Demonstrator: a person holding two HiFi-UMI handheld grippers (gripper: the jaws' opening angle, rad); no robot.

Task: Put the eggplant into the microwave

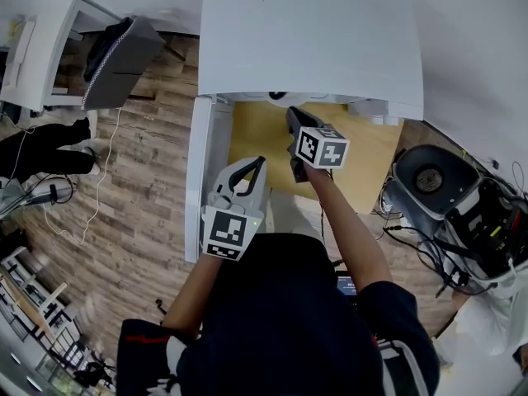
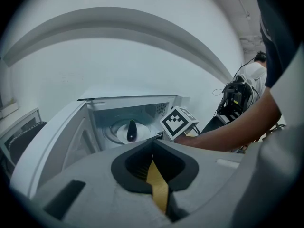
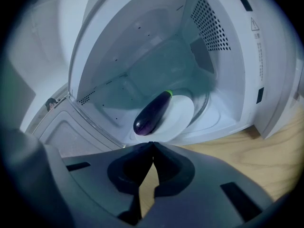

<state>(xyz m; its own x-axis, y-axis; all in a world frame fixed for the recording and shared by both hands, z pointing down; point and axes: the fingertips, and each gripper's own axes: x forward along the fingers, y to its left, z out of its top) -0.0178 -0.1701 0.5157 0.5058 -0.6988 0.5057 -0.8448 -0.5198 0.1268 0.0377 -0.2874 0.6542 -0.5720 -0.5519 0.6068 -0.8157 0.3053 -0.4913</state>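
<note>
The dark purple eggplant [image 3: 152, 113] lies on a white plate [image 3: 183, 120] inside the open white microwave [image 1: 313, 40]. The door [image 1: 200, 180] is swung out to the left. My right gripper [image 3: 152, 144] is shut and empty, its tips just in front of the microwave's sill and close to the eggplant's near end. In the head view the right gripper [image 1: 291, 114] points into the opening under the microwave's top. My left gripper [image 1: 261, 162] hangs back near the door, shut with nothing in it. From the left gripper [image 2: 152, 142] view the eggplant [image 2: 131, 130] and the right gripper's marker cube [image 2: 179, 120] show.
The microwave stands on a wooden table [image 1: 367, 167]. A round grey appliance [image 1: 433, 180] and tangled cables sit on the floor at the right. At the upper left a dark chair [image 1: 124, 52] stands by a white desk. A person [image 2: 259, 70] is in the background.
</note>
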